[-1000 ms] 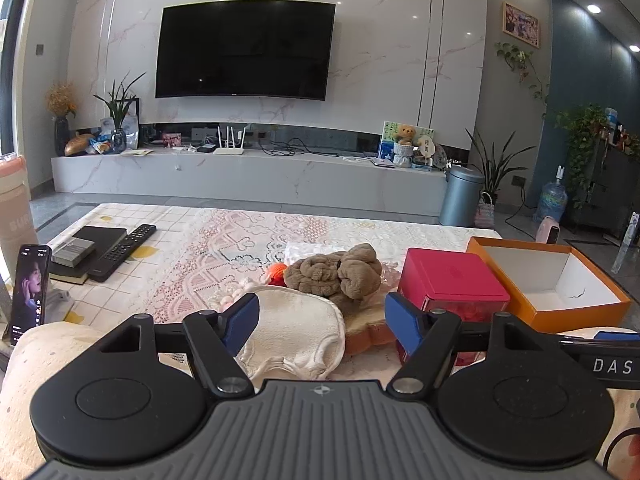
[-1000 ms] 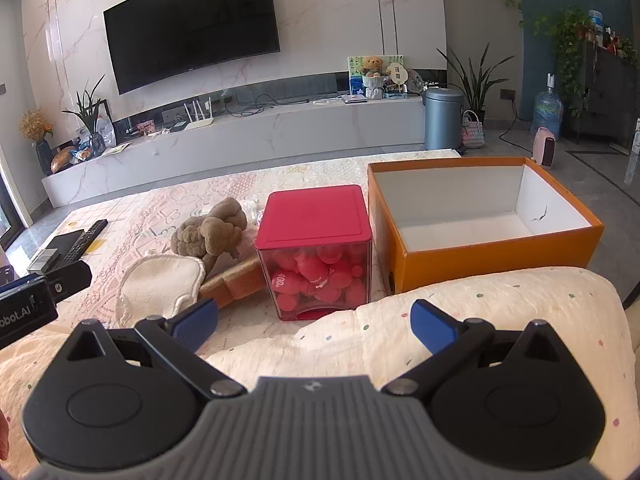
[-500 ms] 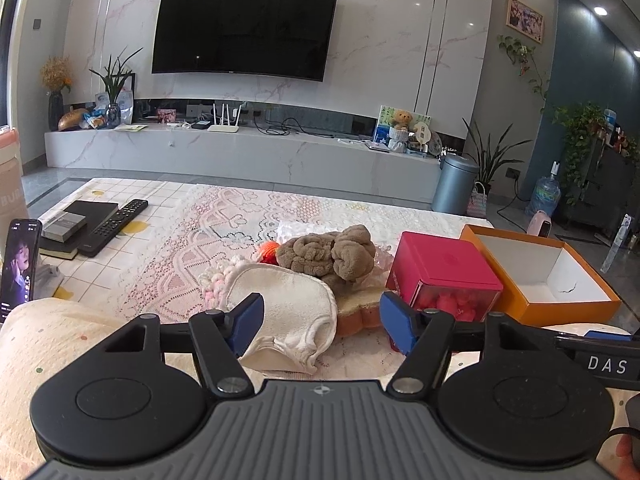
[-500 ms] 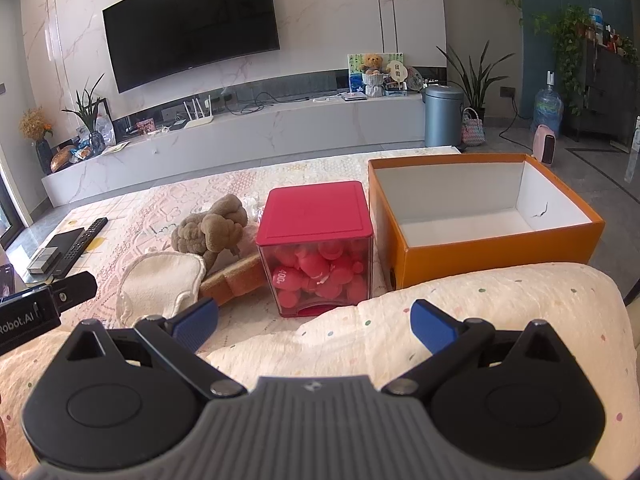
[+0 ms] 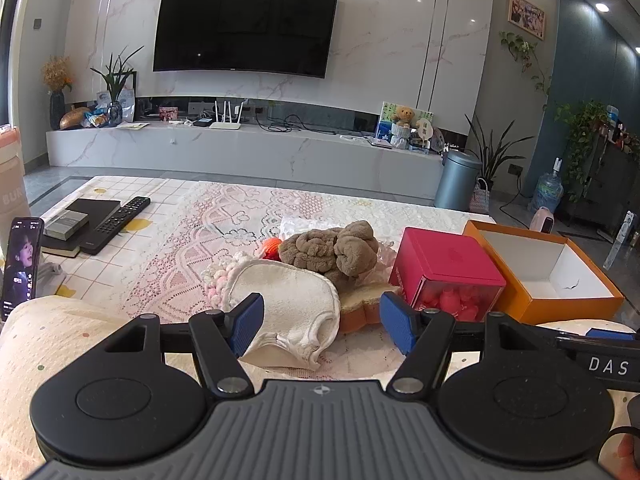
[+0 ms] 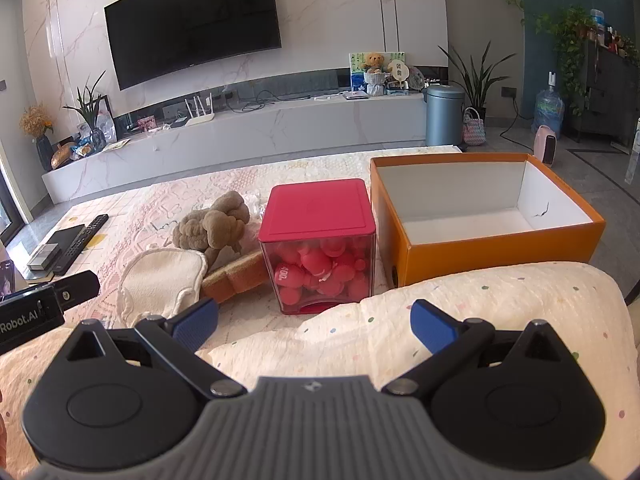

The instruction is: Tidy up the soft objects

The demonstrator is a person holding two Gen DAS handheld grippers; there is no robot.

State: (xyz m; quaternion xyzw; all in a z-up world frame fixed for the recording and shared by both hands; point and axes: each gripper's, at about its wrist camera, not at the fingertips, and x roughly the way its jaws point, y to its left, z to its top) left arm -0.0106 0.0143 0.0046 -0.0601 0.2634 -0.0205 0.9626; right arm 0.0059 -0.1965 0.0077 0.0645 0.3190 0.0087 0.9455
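Holding red pieces, the red-lidded clear box (image 6: 320,252) adjoins the orange box (image 6: 492,248).

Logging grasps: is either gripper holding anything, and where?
Nothing held. The left gripper and right gripper are both open and empty.

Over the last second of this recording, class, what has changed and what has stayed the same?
The left gripper has eased toward the soft pile; the cream cloth now sits larger between its open fingers. Nothing was gripped or released. The right gripper stays open over the dotted cushion, and the brown plush, red box and orange box have not moved.
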